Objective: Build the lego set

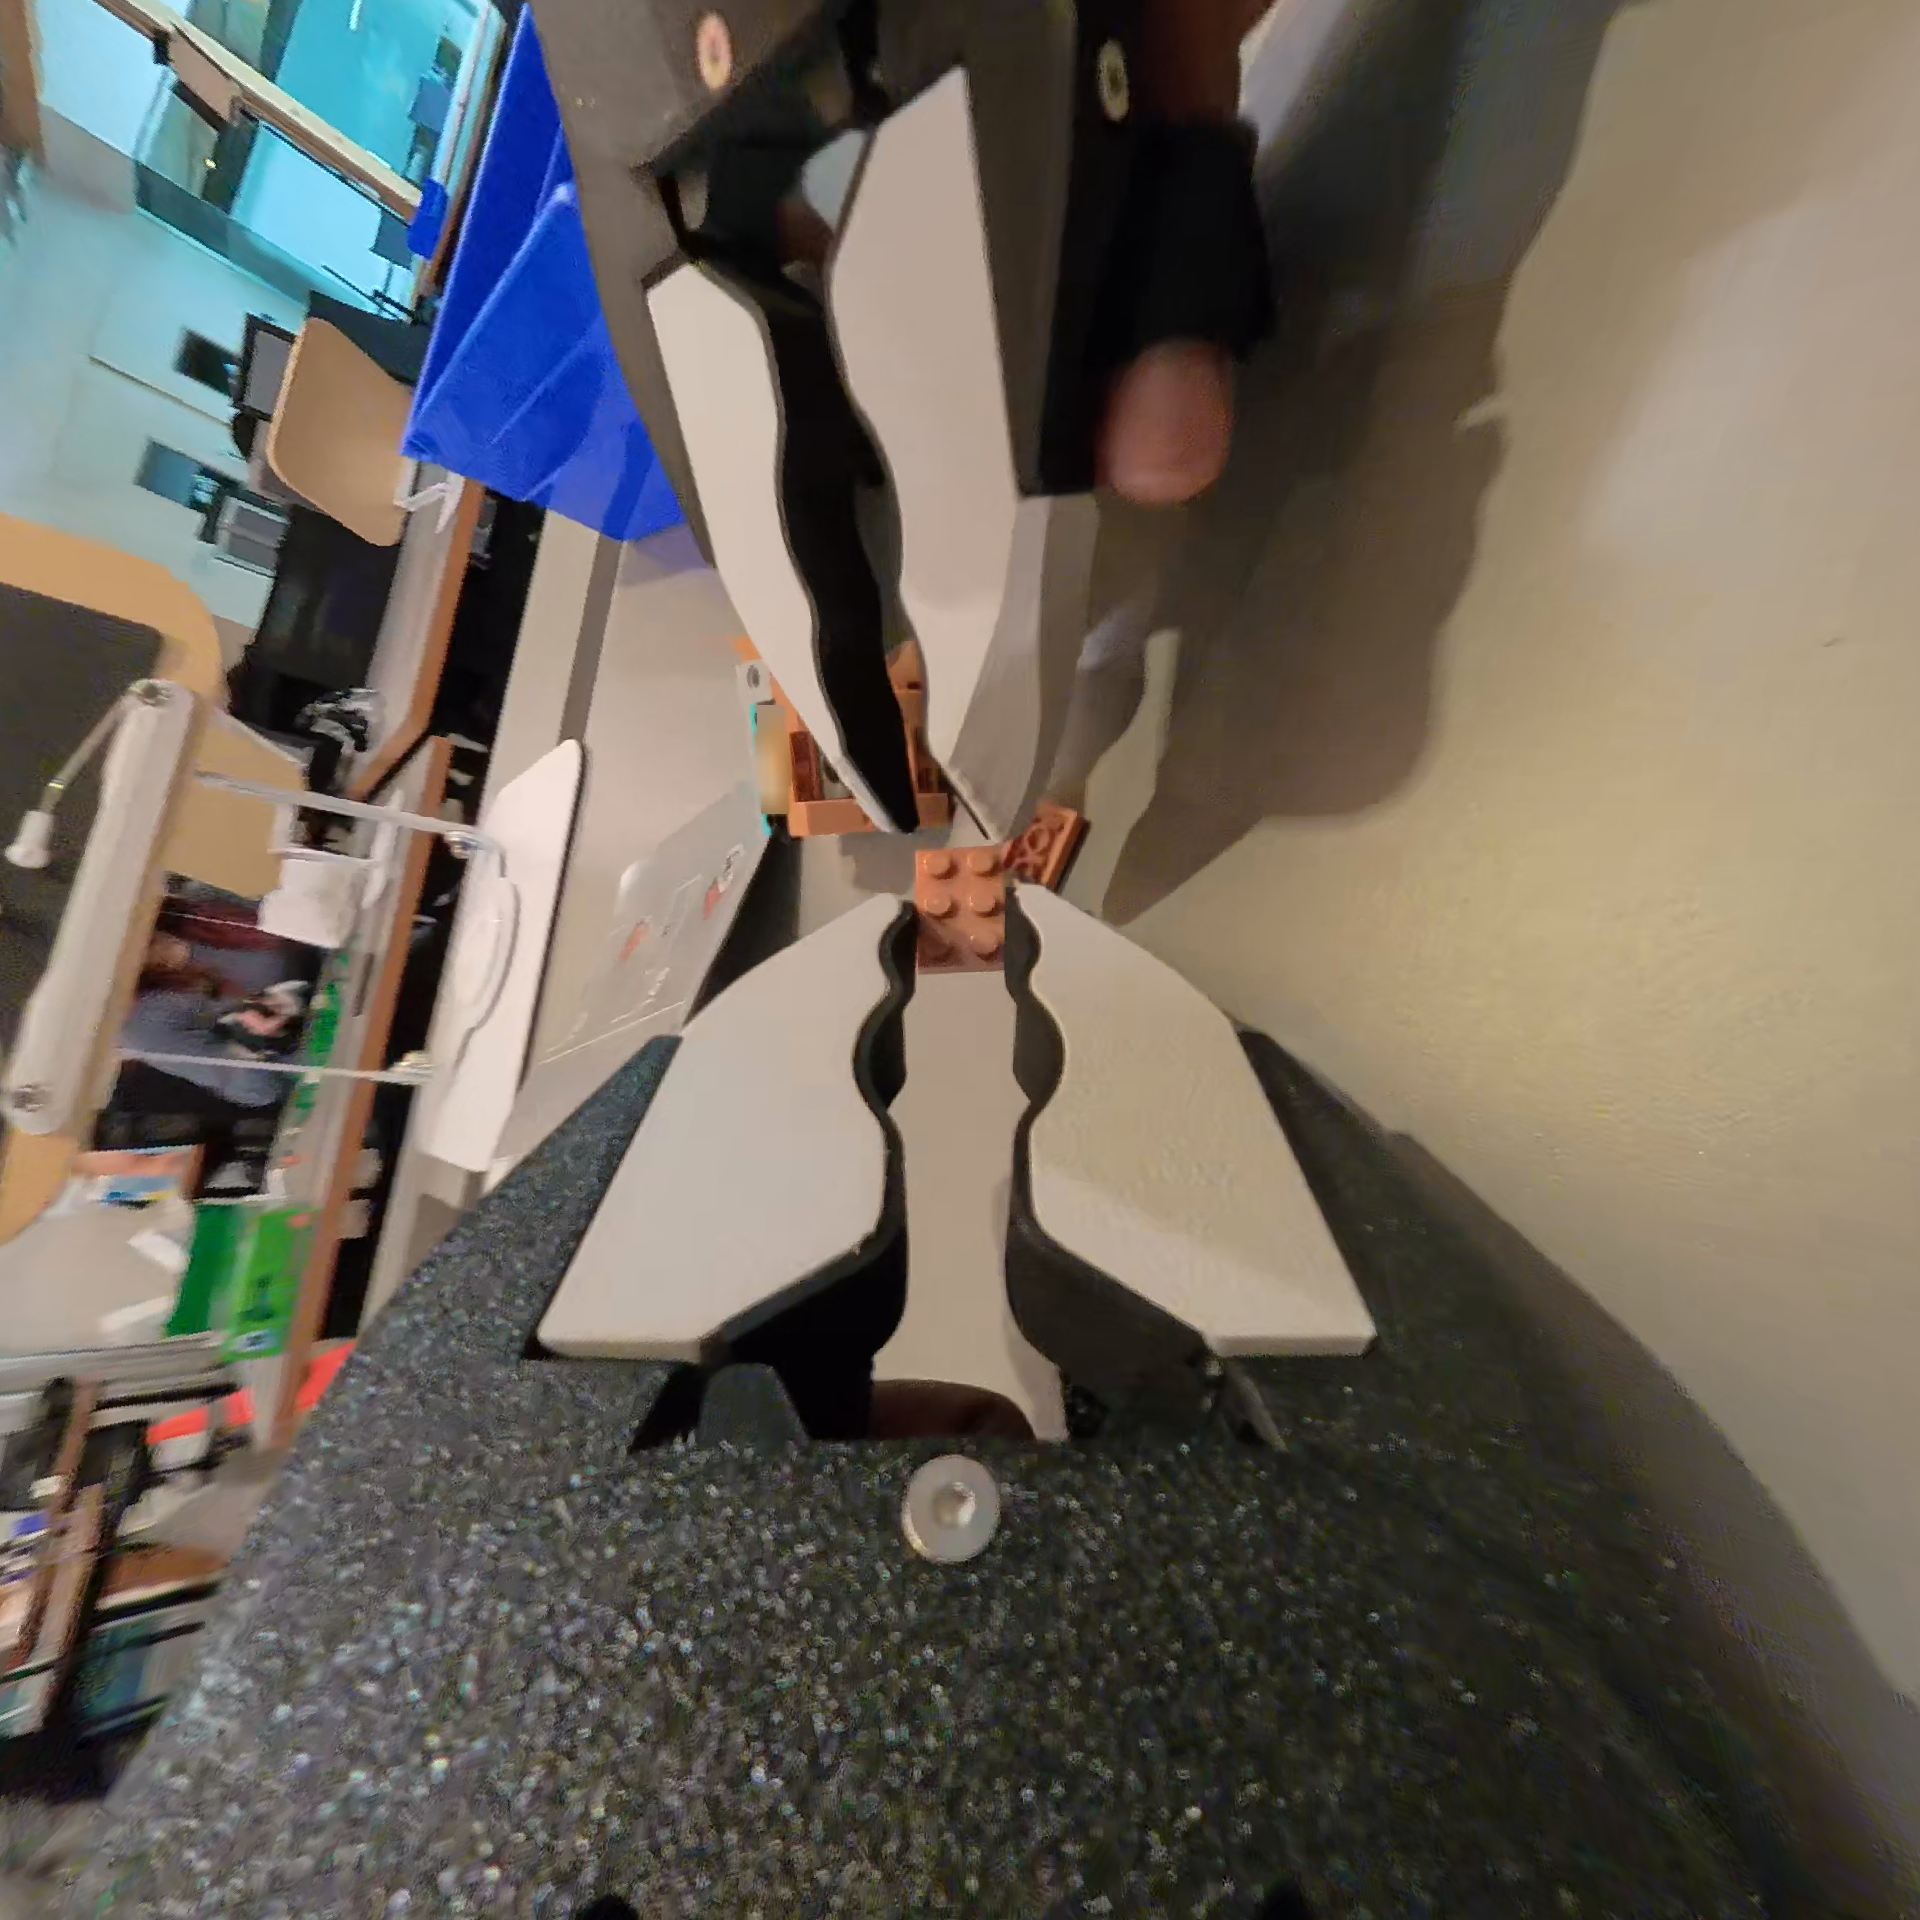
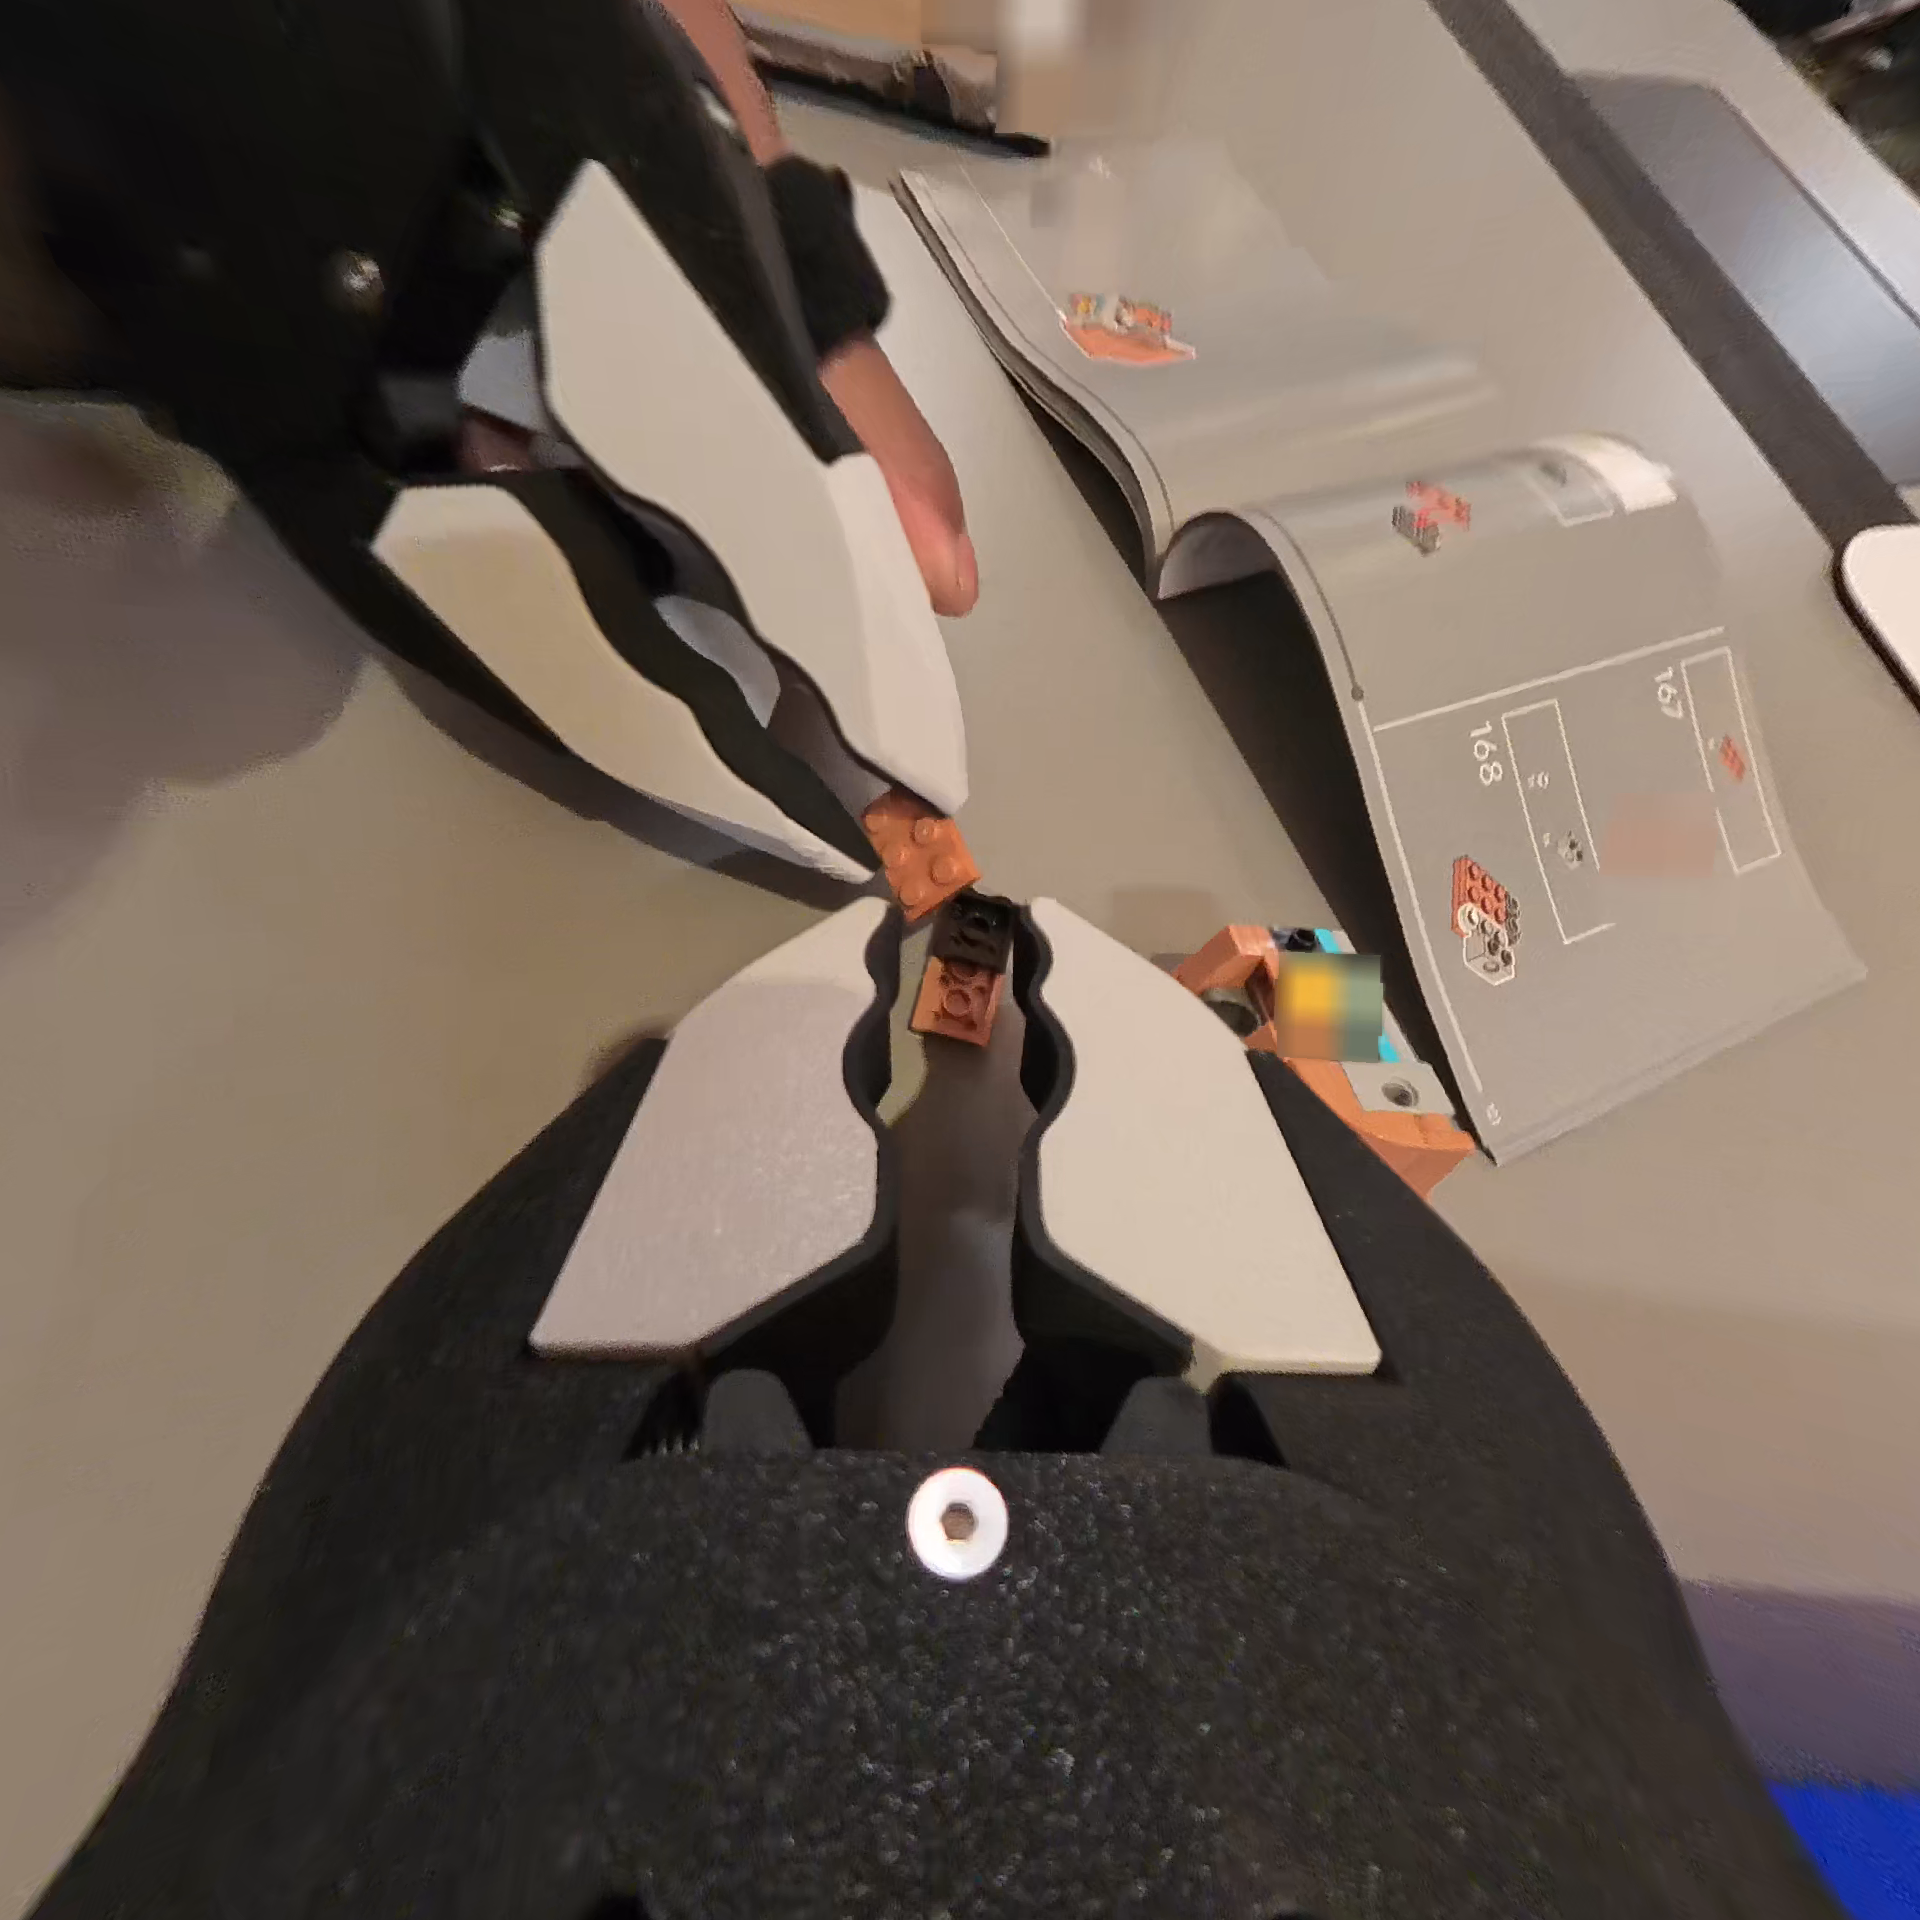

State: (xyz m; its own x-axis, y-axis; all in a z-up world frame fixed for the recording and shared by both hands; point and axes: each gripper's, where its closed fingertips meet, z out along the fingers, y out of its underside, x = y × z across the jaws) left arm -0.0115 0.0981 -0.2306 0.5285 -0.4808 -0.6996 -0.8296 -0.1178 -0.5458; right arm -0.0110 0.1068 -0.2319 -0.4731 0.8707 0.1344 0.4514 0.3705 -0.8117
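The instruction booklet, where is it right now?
In the right wrist view, the open instruction booklet lies on the grey table at upper right, just behind the partly built brown model.
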